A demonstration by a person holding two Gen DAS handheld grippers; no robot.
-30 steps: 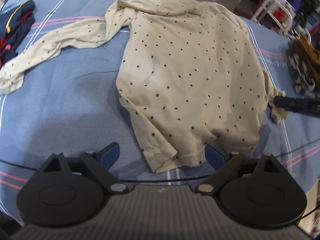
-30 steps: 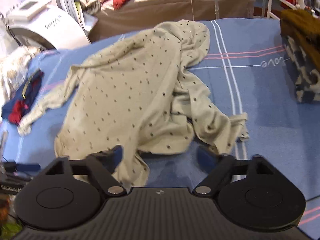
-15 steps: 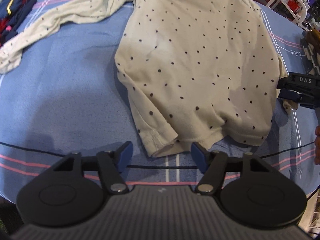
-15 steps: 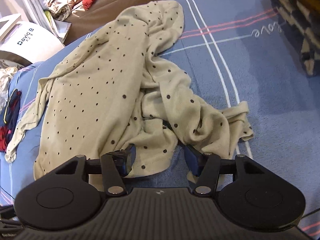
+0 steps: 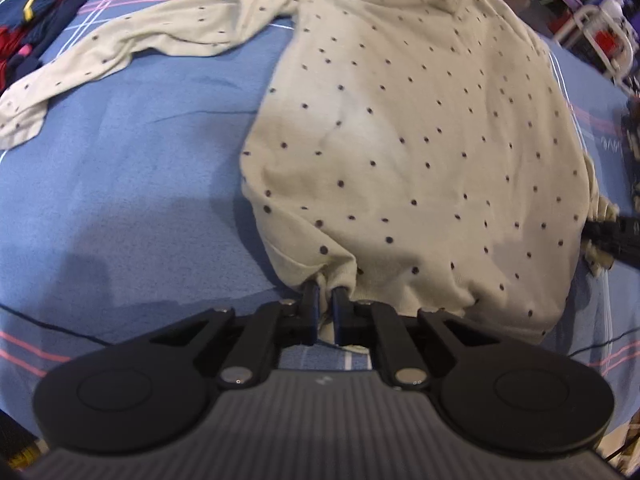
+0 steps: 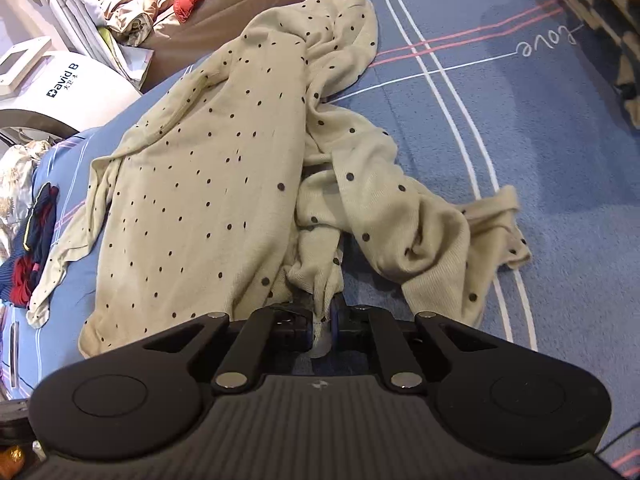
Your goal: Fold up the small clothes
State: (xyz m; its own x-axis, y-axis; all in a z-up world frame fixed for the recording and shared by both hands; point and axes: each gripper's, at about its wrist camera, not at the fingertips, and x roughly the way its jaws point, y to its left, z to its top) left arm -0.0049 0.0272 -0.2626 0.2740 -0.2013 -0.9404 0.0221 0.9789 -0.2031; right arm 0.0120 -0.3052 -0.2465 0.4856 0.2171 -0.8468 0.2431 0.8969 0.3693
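Observation:
A cream long-sleeved shirt with dark dots lies spread on a blue bed sheet. My left gripper is shut on the shirt's bottom hem near its left corner. One sleeve stretches out to the far left. In the right wrist view the same shirt lies with its right sleeve crumpled beside the body. My right gripper is shut on a bunched fold of the hem at the shirt's right side. The right gripper also shows in the left wrist view as a dark shape at the right edge.
Folded dark blue and red clothes lie at the sheet's far left, also in the right wrist view. A dark patterned pile sits at the far right. A white appliance and a heaped brown bed stand beyond.
Both grippers were open near the hem; both have moved in and shut on it, the left at the left corner, the right at the right side.

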